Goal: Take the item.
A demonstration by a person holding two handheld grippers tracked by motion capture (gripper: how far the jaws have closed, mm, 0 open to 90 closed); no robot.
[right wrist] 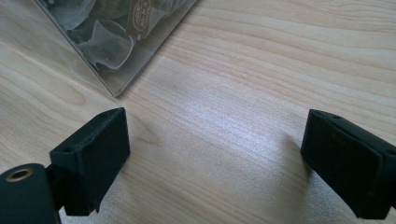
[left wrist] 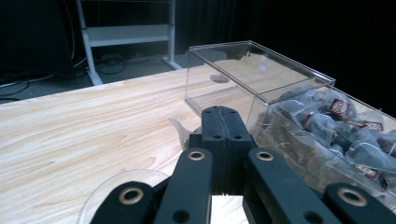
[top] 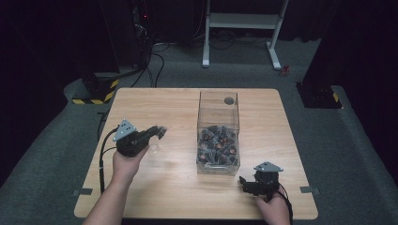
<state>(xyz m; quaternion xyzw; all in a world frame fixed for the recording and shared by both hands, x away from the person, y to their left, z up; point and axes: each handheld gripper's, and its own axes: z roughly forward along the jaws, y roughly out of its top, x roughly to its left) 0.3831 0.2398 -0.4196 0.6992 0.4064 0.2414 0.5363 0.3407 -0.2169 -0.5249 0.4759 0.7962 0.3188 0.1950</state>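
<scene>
One clear plastic box (top: 218,117) stands on one wooden table (top: 155,192), holding a heap of tea bags (top: 217,145), too tangled to count. Two grippers: the left gripper (top: 159,131) and the right gripper (top: 244,183). One white-framed stand (top: 241,21) stands far back.

Clear box (top: 218,133) stands on table (top: 159,101), right of centre, long axis running front to back. Tea bags (top: 217,145) piled in the box's near half; far half bare. Left gripper (top: 158,132) sits left of the box, over the table, pointing toward it. Clear round lid (left wrist: 100,191) lies just under the left gripper. Right gripper (top: 245,183) at the table's near right edge, just before the box's near right corner.
</scene>
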